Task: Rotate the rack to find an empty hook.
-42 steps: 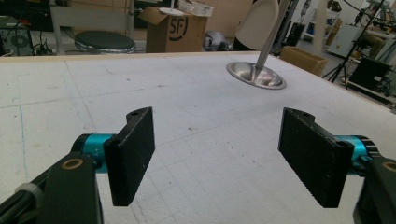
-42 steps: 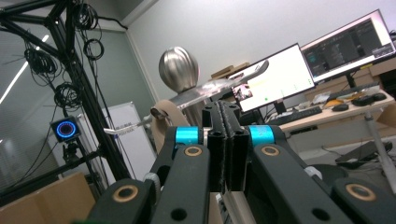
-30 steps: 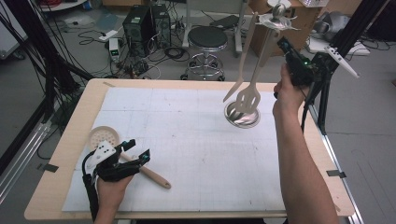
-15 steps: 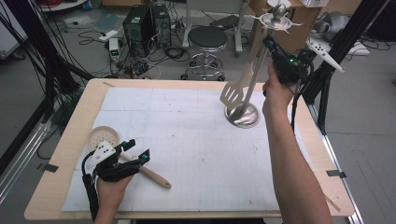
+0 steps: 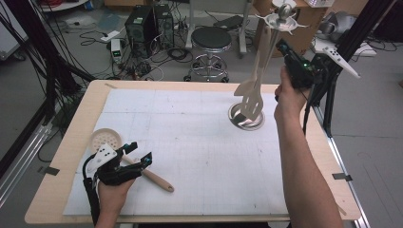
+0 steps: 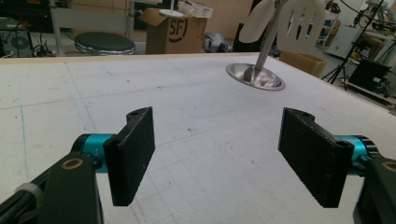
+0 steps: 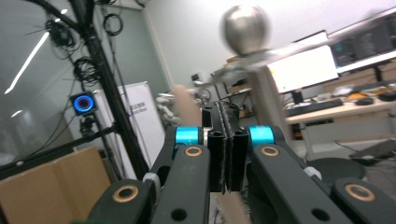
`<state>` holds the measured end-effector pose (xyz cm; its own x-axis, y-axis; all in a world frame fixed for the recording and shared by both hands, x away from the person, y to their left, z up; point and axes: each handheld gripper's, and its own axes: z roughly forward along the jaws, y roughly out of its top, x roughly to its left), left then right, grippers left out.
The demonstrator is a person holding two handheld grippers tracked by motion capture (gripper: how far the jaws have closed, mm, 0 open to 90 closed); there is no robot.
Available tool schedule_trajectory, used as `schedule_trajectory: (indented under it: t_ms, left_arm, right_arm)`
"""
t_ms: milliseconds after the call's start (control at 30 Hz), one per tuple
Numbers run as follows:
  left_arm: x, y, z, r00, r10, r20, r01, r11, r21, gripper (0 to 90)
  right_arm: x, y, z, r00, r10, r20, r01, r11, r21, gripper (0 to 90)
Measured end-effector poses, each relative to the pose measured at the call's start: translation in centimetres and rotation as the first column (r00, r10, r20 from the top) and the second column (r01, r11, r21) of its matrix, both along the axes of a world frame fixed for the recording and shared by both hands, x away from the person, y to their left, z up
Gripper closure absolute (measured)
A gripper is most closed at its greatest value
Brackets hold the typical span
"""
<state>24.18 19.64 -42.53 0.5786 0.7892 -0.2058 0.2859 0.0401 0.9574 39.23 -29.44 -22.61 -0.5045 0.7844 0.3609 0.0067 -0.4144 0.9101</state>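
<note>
Plenty of bare white mat (image 5: 190, 128) mid-table, free for moving. Far right, close to the table edge: metal rack (image 5: 236, 119), with slotted spatula (image 5: 252, 99) hanging against its post. Right gripper (image 5: 281, 45) raised beside the rack's top, jaws pressed together. Left gripper (image 5: 139, 151) low near the front-left edge, jaws spread and holding nothing, by a wooden skimmer (image 5: 104, 139).
</note>
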Motion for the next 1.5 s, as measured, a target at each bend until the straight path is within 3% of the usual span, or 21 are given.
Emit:
schedule_trajectory:
  t_ms: [167, 300, 800, 933, 1133, 1500]
  left_arm:
    - [0.0, -0.1, 0.0, 1.0, -0.001, -0.002, 0.001, 1.0, 0.001, 27.7]
    - [0.0, 0.0, -0.1, 1.0, 0.002, -0.005, -0.002, 1.0, -0.001, 27.7]
    - [0.0, 0.0, -0.1, 1.0, 0.002, -0.008, -0.002, 1.0, -0.001, 27.7]
    - [0.1, -0.1, -0.1, 1.0, 0.001, -0.007, -0.001, 1.0, 0.003, 27.7]
    - [0.1, 0.0, -0.1, 1.0, 0.004, -0.007, -0.004, 1.0, -0.002, 27.7]
    - [0.0, 0.1, -0.1, 1.0, 0.008, -0.005, -0.008, 1.0, -0.004, 27.7]
  right_arm:
    - [-0.2, -2.0, 0.0, 0.9993, -0.037, 0.002, 0.037, 0.997, 0.061, 90.0]
    - [0.0, -2.4, 0.7, 0.9991, -0.043, 0.006, 0.042, 0.997, 0.07, 90.0]
    - [-0.2, -0.3, 1.1, 0.9997, -0.012, 0.023, 0.01, 0.997, 0.071, 90.0]
    - [-0.2, 0.2, 1.0, 0.9998, -0.006, 0.02, 0.004, 0.995, 0.095, 90.0]
    - [-0.2, 1.3, 1.1, 0.9995, -0.001, 0.032, -0.001, 0.998, 0.056, 90.0]
    - [0.6, 2.4, 1.6, 0.9998, 0.018, 0.007, -0.018, 1.0, 0.022, 90.0]
